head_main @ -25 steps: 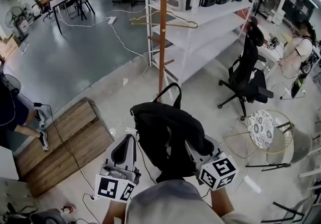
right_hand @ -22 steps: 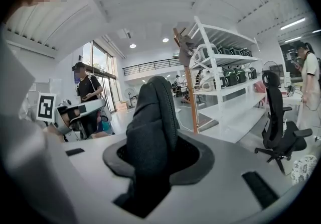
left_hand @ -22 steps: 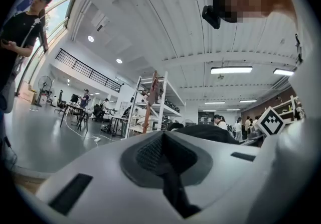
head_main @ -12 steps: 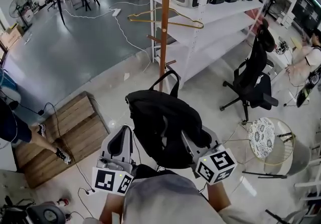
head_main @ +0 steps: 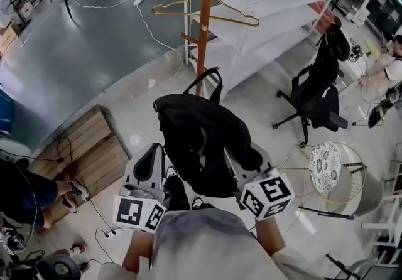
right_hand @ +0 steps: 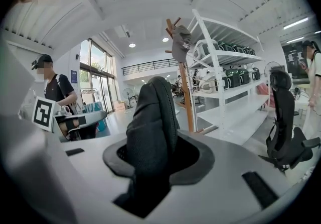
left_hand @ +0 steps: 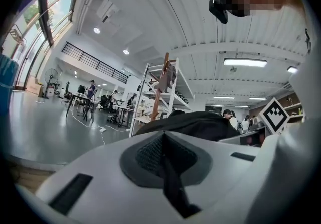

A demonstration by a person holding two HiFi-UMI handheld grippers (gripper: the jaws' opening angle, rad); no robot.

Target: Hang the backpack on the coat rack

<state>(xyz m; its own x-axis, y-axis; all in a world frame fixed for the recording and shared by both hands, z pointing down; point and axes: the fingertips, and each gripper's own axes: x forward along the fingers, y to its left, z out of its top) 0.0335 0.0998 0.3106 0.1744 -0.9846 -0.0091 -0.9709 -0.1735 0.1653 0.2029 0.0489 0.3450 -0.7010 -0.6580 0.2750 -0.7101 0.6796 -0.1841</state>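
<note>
Black fabric fills the middle of the head view: the backpack [head_main: 201, 147] is held off the floor between the left gripper [head_main: 158, 153] and the right gripper [head_main: 231, 156], one at each side. Its carry loop [head_main: 217, 73] stands up at the far end, just short of the coat rack [head_main: 204, 27], whose wooden post rises straight ahead. In the left gripper view the jaws are pressed together on a thin black strap [left_hand: 171, 184] of the bag. The bag's bulk lies just beyond the tips and the post farther off. In the right gripper view the jaws pinch a thick padded strap [right_hand: 153, 127] that stands upright between them. The post, with a cap [right_hand: 181, 42] near its top, is beyond and slightly to the right. The step in hand looks like carrying the bag up to the rack. To do it well, keep both grips firm and level so the loop stays upright and open. Bring the loop above a free peg [head_main: 190, 38] and settle it over the peg before either grip loosens.
</note>
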